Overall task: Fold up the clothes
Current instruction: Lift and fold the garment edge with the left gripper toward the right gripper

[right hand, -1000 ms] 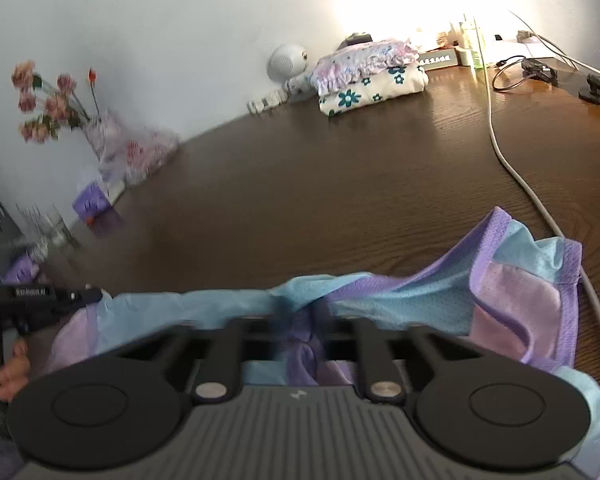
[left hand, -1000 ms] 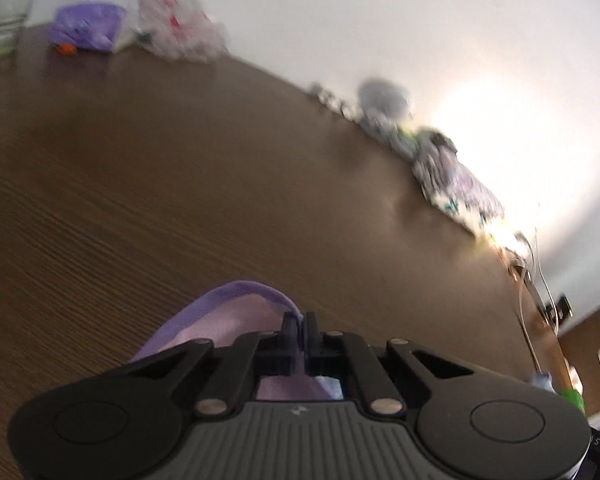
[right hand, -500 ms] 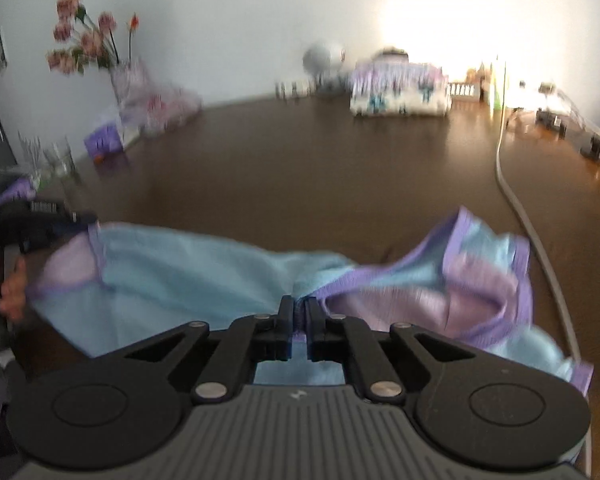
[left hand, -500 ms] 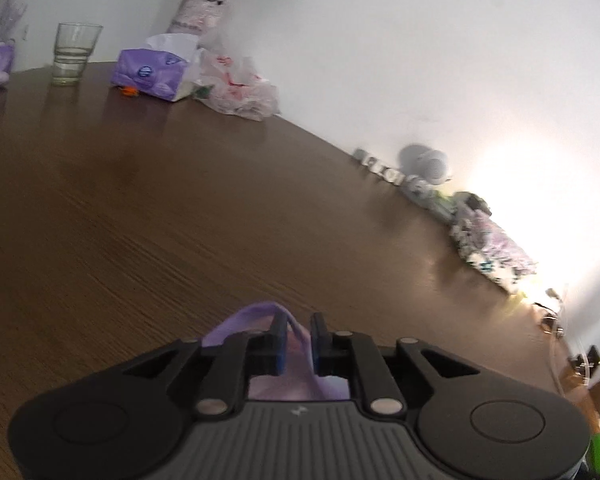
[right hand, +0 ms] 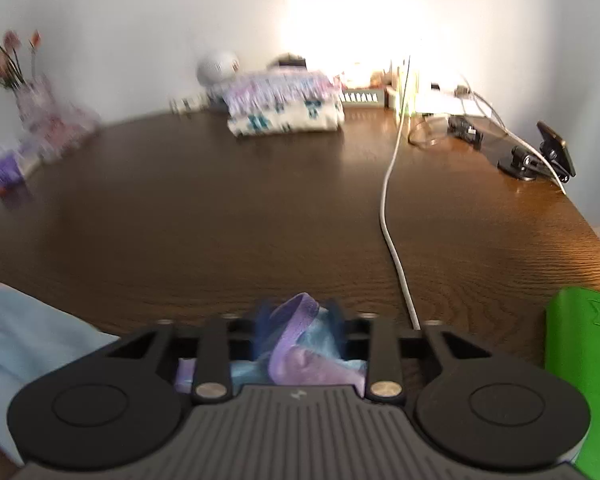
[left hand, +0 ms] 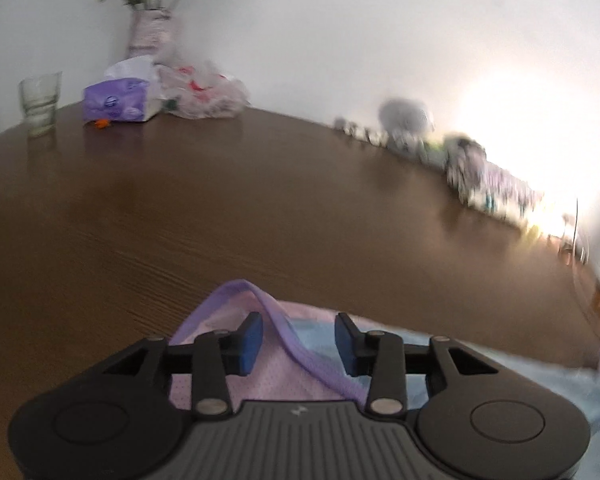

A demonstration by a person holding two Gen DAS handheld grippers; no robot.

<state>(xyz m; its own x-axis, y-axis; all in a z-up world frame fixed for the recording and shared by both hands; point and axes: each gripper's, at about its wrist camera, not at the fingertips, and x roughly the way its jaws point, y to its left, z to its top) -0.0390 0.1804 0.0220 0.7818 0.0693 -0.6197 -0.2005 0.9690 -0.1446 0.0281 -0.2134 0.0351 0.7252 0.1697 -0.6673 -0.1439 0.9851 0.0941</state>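
A light blue and pink mesh garment (left hand: 216, 316) with purple trim lies on the dark wooden table (left hand: 180, 200). My left gripper (left hand: 298, 340) hovers over its edge with jaws opening. The purple trim runs loose through the gap, and neither blue pad (left hand: 250, 344) presses on it. In the right wrist view my right gripper (right hand: 298, 328) is shut on a bunched fold of the same garment (right hand: 296, 320). The rest of the cloth trails off to the lower left (right hand: 28, 336). That view is blurred.
A folded stack of clothes (right hand: 284, 104) sits at the far wall. A white cable (right hand: 388, 208) crosses the table toward my right gripper. A green object (right hand: 580, 360) lies near right. Far left stand a flower vase (left hand: 150, 36), tissue pack (left hand: 116, 100) and glass (left hand: 40, 100).
My left gripper's jaws have parted and released the purple trim. The right gripper has drawn the garment back, so the spread cloth no longer lies ahead of it. Both views have swung.
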